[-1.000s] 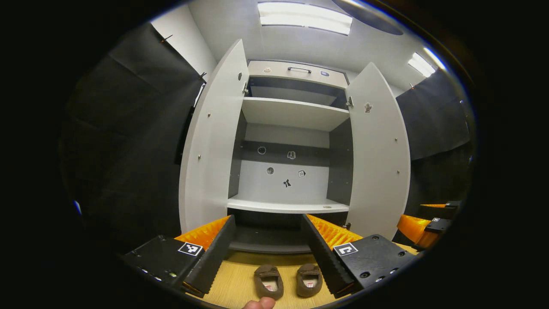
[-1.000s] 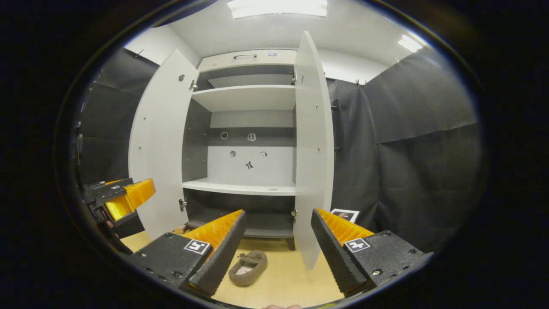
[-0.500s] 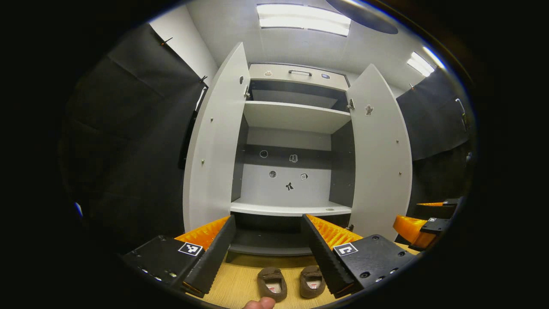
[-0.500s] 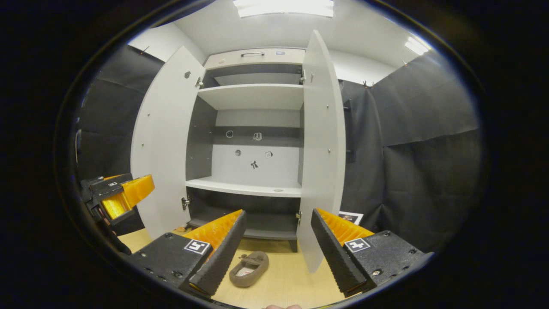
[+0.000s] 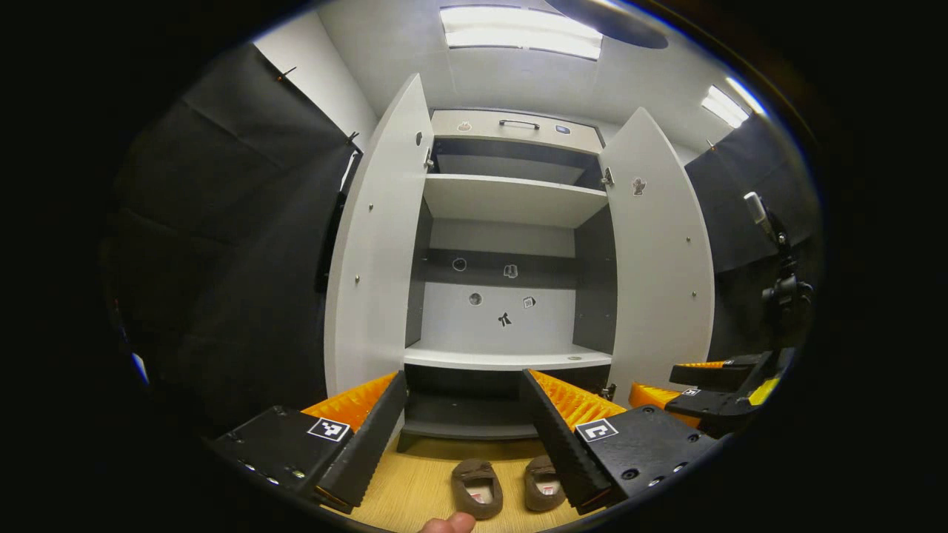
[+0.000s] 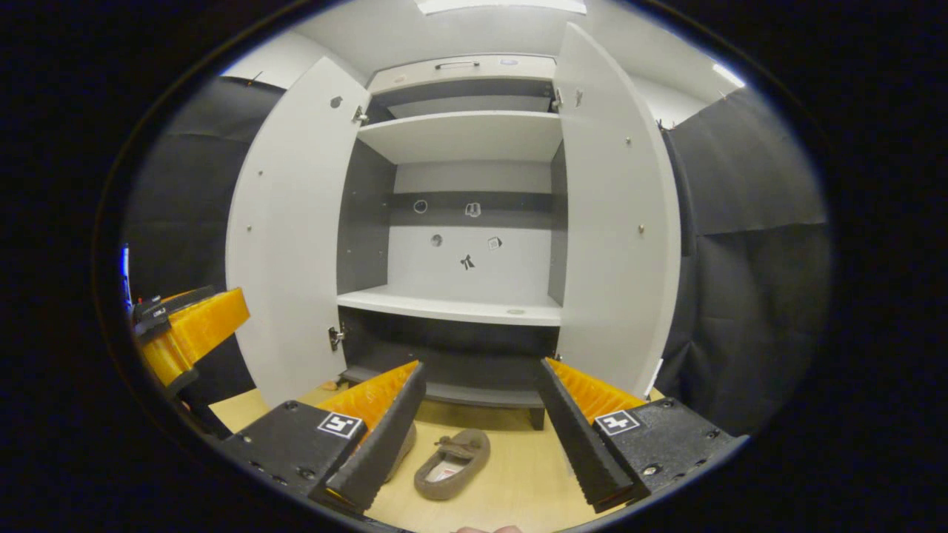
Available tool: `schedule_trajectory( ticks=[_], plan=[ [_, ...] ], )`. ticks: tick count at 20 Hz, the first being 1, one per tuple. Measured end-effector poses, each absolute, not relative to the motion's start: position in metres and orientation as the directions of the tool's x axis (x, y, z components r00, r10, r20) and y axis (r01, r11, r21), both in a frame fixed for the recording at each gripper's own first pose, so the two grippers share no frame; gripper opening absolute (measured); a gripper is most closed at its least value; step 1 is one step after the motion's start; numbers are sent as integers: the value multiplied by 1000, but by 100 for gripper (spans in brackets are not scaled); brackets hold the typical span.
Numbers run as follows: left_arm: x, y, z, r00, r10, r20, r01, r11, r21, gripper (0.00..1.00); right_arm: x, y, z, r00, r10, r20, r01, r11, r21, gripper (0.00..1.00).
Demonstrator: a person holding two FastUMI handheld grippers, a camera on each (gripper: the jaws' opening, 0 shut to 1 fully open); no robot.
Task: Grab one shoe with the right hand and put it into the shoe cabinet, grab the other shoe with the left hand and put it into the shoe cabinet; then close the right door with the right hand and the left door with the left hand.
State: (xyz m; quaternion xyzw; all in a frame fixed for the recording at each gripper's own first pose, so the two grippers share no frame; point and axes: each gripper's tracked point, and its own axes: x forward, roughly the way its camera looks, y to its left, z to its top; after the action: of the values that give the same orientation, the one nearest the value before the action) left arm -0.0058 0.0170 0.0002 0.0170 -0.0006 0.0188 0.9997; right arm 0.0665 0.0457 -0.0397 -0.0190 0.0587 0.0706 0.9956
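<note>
Two brown shoes lie side by side on the wooden floor in front of the white shoe cabinet, the left shoe and the right shoe. Both cabinet doors stand wide open, the left door and the right door. My left gripper is open and hangs above the shoes, touching neither. My right gripper is open too, above one shoe; the other shoe is mostly hidden behind its left finger. The right gripper appears at the right of the left gripper view, and the left gripper at the left of the right gripper view.
Inside the cabinet are an upper shelf, a middle shelf and a dark bottom compartment. A camera on a stand rises at the right. Black cloth walls flank the cabinet. A thumb shows at the bottom edge.
My right gripper has swung left and closer to the cabinet, now facing its opening with a shoe between its fingers' lines. The left gripper has shifted only slightly. Both stay open.
</note>
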Motion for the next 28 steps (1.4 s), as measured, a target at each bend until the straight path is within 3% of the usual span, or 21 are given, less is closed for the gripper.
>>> schedule_trajectory(
  ticks=[6,7,8,9,16,19,24,28],
  plan=[
    [-9,26,1,998,59,4,-59,997,48,95,74,47,-43,984,135,-114,-141,989,-41,99],
    [-9,26,1,998,59,4,-59,997,48,95,75,48,-45,984,138,-116,-144,988,-47,95],
    [-9,26,2,998,58,6,-58,997,48,95,78,51,-51,982,145,-123,-153,987,-52,99],
    [-8,26,2,998,56,6,-56,997,48,95,81,57,-60,976,160,-145,-170,984,-58,96],
    [-10,35,-2,998,63,-6,-63,997,47,95,117,107,-190,893,225,-389,-284,953,-102,97],
    [-11,46,-7,996,87,-15,-87,995,51,95,121,119,-257,808,226,-544,-319,944,-82,78],
    [-9,60,-11,993,114,-24,-112,992,53,95,131,112,-317,723,168,-670,-282,957,-65,65],
    [-5,66,-17,992,124,-38,-122,991,50,95,141,110,-342,687,133,-714,-252,966,-62,63]
  ],
)
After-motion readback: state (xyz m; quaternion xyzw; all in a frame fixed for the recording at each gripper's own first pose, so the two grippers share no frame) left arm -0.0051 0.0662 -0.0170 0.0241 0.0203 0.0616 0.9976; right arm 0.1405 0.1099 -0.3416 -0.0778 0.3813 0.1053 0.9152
